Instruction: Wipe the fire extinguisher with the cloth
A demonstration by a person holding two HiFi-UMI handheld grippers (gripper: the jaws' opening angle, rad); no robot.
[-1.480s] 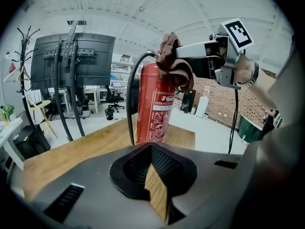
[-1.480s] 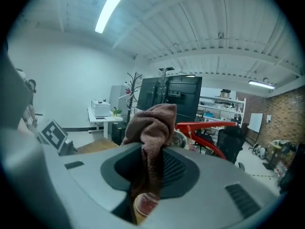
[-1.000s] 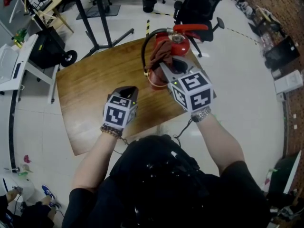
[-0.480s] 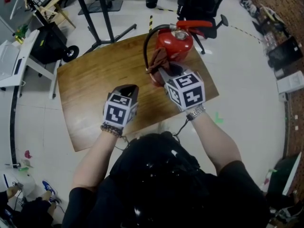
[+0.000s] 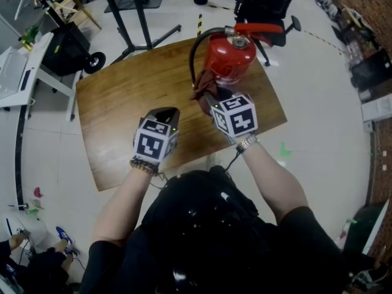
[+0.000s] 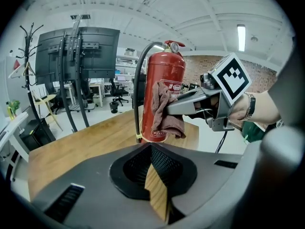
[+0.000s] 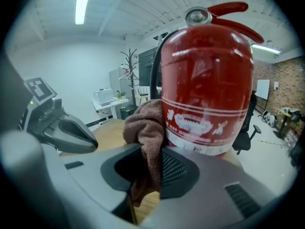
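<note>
Red metal fire extinguisher (image 5: 229,57) stands upright on the brown wooden table (image 5: 122,97), near the far right edge. A black hose (image 5: 193,51) curves down its left side, and a red lever handle (image 5: 260,29) sits on top beside a round gauge (image 7: 195,16).

Right gripper (image 7: 151,159): jaws clamped on a crumpled reddish-brown terry cloth (image 7: 145,128). The wad bulges past the fingertips and presses on the lower half of the cylinder, on the hose side, at the level of the white label print (image 7: 200,123). A tail of the cloth hangs down between the jaws.

Left gripper (image 6: 151,149): jaws together at the tips with nothing between them; only a sliver of table top shows in the gap behind. It hovers over the near middle of the table, apart from the extinguisher and pointed towards it.
</note>
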